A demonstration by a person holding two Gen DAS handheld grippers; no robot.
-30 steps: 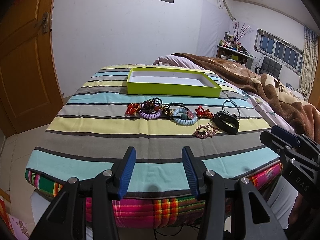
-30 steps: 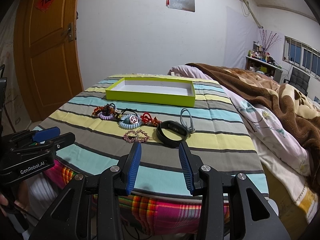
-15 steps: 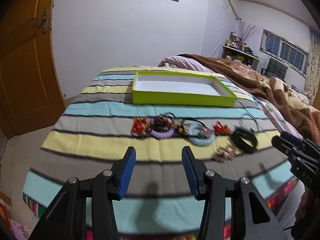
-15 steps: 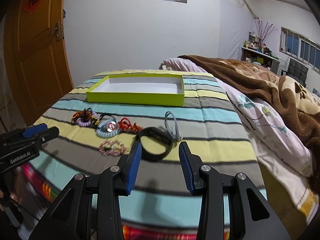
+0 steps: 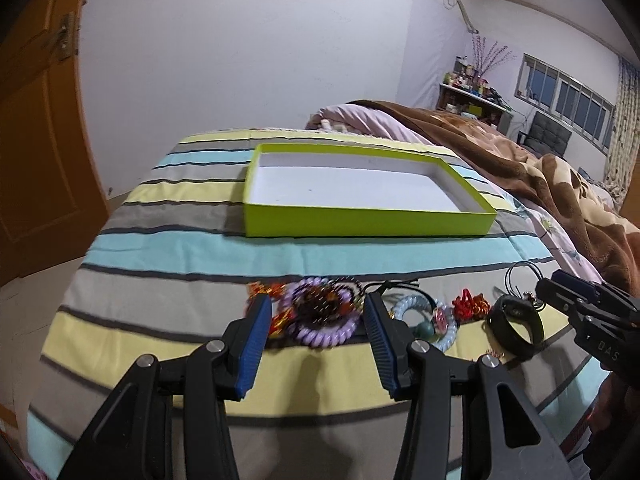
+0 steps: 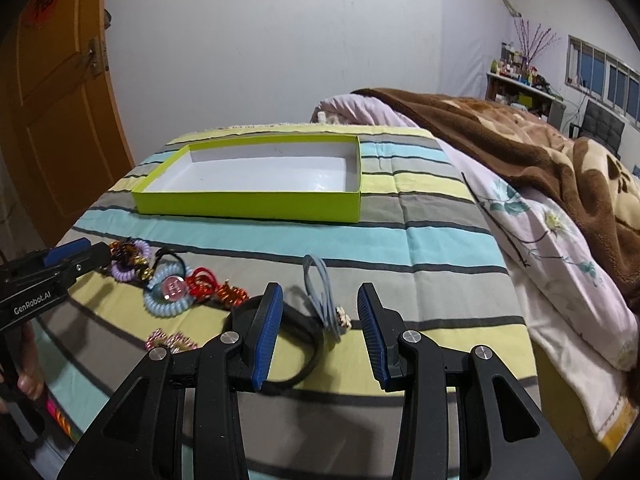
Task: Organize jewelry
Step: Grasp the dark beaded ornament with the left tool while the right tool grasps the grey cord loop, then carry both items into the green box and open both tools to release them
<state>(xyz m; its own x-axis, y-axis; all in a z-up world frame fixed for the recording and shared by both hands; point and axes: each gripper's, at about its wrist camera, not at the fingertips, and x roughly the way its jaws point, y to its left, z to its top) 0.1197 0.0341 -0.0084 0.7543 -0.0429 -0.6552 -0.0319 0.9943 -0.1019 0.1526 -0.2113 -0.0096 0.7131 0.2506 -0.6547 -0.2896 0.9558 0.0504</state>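
Striped bedding (image 5: 168,248) in grey, yellow and turquoise covers the near end of a bed in a small white-walled bedroom, with an orange wooden door (image 5: 36,152) at the far left. Toward the back of the stripes sits a shallow lime-green box (image 5: 368,222), white inside and holding nothing. In front of it the jewelry lies in a loose row: a red-and-gold ornament (image 5: 264,291), then a purple coil band (image 5: 324,334) with a dark beaded piece on it, a pale blue coil band (image 6: 166,304) carrying a pink round charm, a red twisted piece (image 6: 202,280), a small pink beaded piece (image 6: 170,340) nearer the edge, a black wristband (image 5: 516,328), and a grey cord loop (image 6: 320,292) with a metal charm. The left gripper (image 5: 314,334) hovers with its jaws wide apart over the purple band, gripping nothing. The right gripper (image 6: 316,330) is likewise wide open and empty; its left finger overlaps the black wristband, and the grey cord lies between the fingers. Farther right, a floral quilt (image 6: 552,248) and a brown blanket (image 6: 520,148) are heaped, with a cluttered shelf (image 6: 520,80) and windows (image 6: 608,76) beyond.
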